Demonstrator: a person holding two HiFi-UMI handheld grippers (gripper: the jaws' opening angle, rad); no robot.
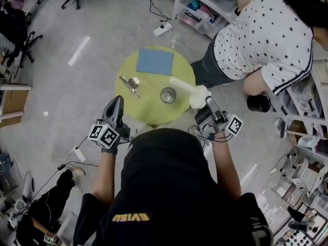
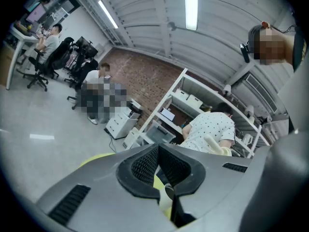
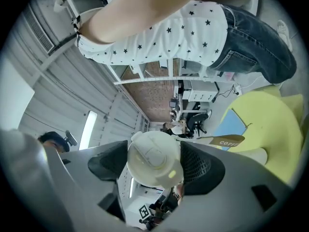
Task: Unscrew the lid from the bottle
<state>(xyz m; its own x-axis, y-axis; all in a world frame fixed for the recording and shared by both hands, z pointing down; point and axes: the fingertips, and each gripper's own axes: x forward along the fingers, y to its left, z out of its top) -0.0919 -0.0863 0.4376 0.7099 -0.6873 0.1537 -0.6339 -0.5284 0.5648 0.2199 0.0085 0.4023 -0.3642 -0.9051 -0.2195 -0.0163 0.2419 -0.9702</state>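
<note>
Right gripper [image 1: 204, 103] is at the near right edge of the green table [image 1: 154, 114], its jaws spread wide and pinching the white bottle [image 1: 199, 96] by its sides. In that gripper's own view the bottle shows a round end face straight on, with a raised flap shape on it. I read that as the top of the lid, though I can't be certain. So the long axis runs along the line this claw points, away from the person toward the far side and a touch left, and the other end is hidden behind.

Left gripper [image 1: 115, 101] hovers at the near left edge of the table, jaws pressed together on nothing.

Here's what matters: the bottle lies to the right of the left claw, well apart, along the near edge of the table. A metal cup [image 1: 168, 95] stands between them, a little farther in. The left is the free hand, so by my reckoning it must open, cross to the right and meet the bottle square to that axis. Come in askew and the twist could lever the bottle out of the pinch.
</note>
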